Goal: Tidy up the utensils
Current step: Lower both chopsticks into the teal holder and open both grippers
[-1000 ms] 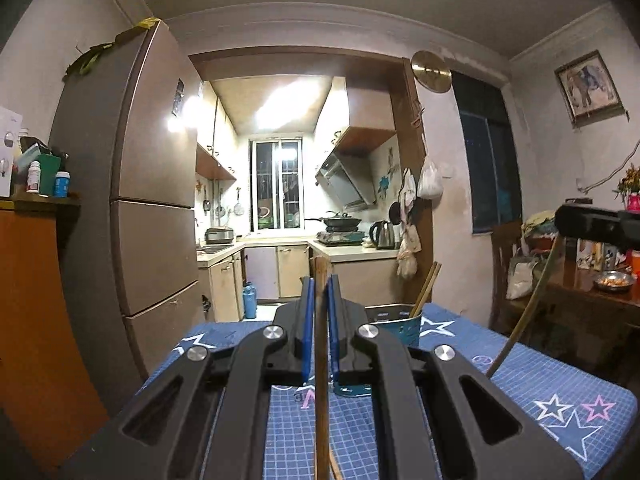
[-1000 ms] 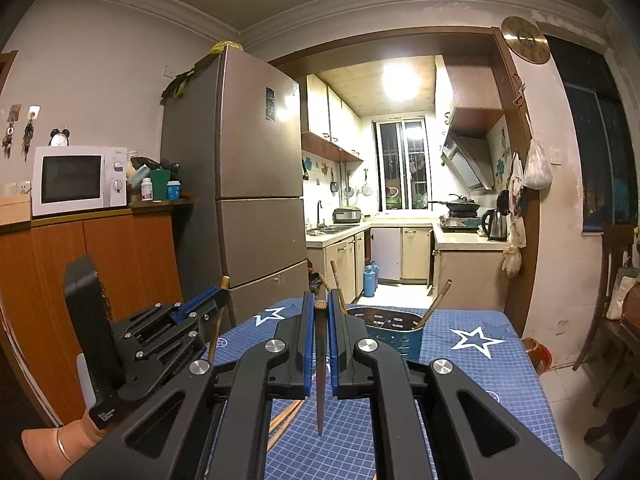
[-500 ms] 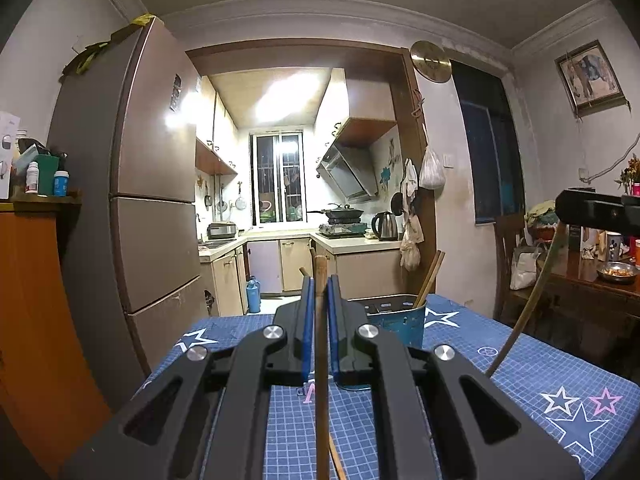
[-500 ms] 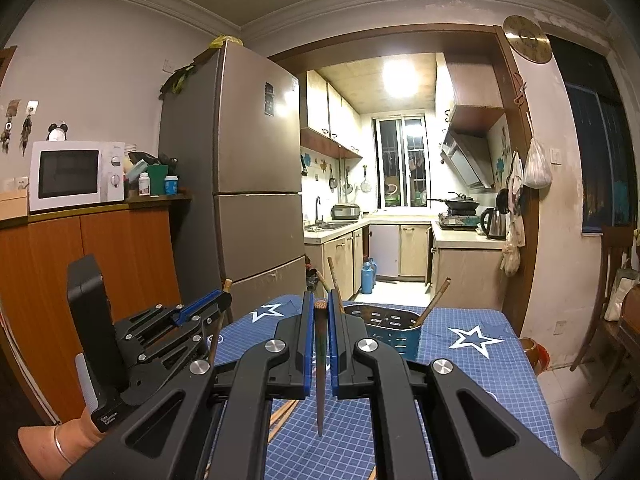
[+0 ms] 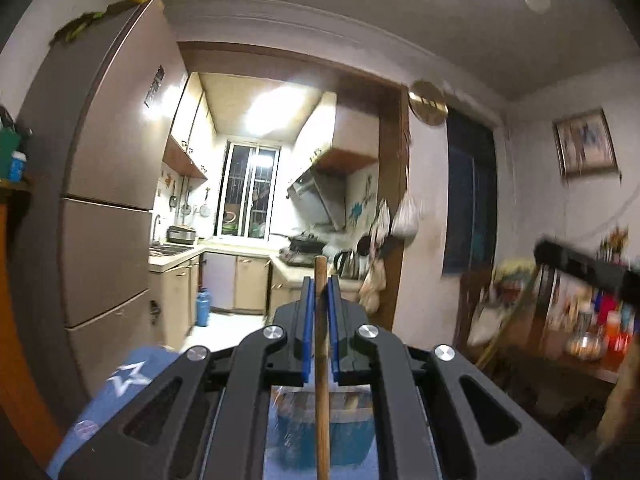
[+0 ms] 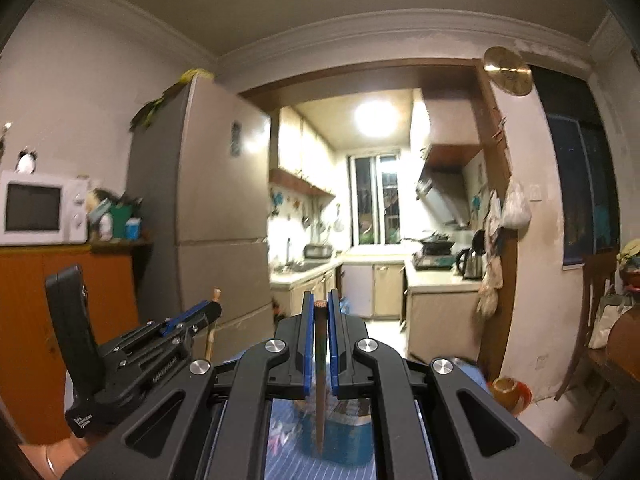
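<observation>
Left wrist view: both grippers pinch slim sticks above a round blue holder.

Left gripper (image 5: pixel 320 280) clamps a smooth wooden chopstick (image 5: pixel 321 360); right gripper (image 6: pixel 319 304) clamps a tapered dark one (image 6: pixel 319 392). Blue plastic holder (image 6: pixel 344 436) sits at 6 o'clock on gridded star-print mat (image 5: pixel 120 380); open floor beyond the mat's far edge.

Black tool (image 5: pixel 321 292), blue pads (image 5: pixel 306 328), apparently silver screws (image 5: pixel 274 332).

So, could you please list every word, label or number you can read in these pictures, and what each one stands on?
No text here can be read with confidence.
White print on the body of the left claw: too small to read.
Sticker on the fridge: blurred.
Wall clock: no numerals legible.
Framed picture: no text legible.
</observation>
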`<state>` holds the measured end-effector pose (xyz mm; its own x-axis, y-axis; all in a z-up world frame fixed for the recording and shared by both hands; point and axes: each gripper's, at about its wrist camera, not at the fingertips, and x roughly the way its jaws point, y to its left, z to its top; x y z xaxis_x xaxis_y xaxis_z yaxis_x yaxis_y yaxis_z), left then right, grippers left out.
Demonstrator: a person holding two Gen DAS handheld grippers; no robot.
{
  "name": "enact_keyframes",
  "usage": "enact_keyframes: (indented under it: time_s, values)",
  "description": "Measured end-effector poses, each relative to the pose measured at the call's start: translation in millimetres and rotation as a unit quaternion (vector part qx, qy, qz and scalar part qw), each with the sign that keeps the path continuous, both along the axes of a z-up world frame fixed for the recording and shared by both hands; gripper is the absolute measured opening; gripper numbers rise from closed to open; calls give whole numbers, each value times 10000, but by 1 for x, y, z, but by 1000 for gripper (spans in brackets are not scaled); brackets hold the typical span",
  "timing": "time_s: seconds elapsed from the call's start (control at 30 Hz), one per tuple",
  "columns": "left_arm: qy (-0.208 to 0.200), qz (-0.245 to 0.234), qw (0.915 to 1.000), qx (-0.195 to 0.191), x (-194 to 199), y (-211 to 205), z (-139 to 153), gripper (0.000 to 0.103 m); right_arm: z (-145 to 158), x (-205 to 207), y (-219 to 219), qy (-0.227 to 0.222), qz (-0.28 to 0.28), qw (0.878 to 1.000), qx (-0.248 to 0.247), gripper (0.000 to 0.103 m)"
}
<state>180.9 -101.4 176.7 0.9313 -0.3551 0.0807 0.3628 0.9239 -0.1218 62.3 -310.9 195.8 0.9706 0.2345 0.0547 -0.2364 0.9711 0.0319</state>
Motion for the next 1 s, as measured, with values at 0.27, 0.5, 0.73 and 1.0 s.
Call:
enact_keyframes:
  time_s: [0.27,0.5,0.73,1.0]
  values:
    - [-558,131,9964,-623,61,-14,27,5,19,69,-17,-98,-296,9992,249,8]
    - [-957,843,9908,-451,93,-39,8,5,0,127,-30,269,-434,9977,446,8]
    - [-1223,1201,9852,-53,108,-70,-16,5,-22,155,-33,527,-362,9963,568,8]
    - [-784,1114,9903,285,137,-82,-41,5,-49,176,-25,885,-317,9946,451,8]
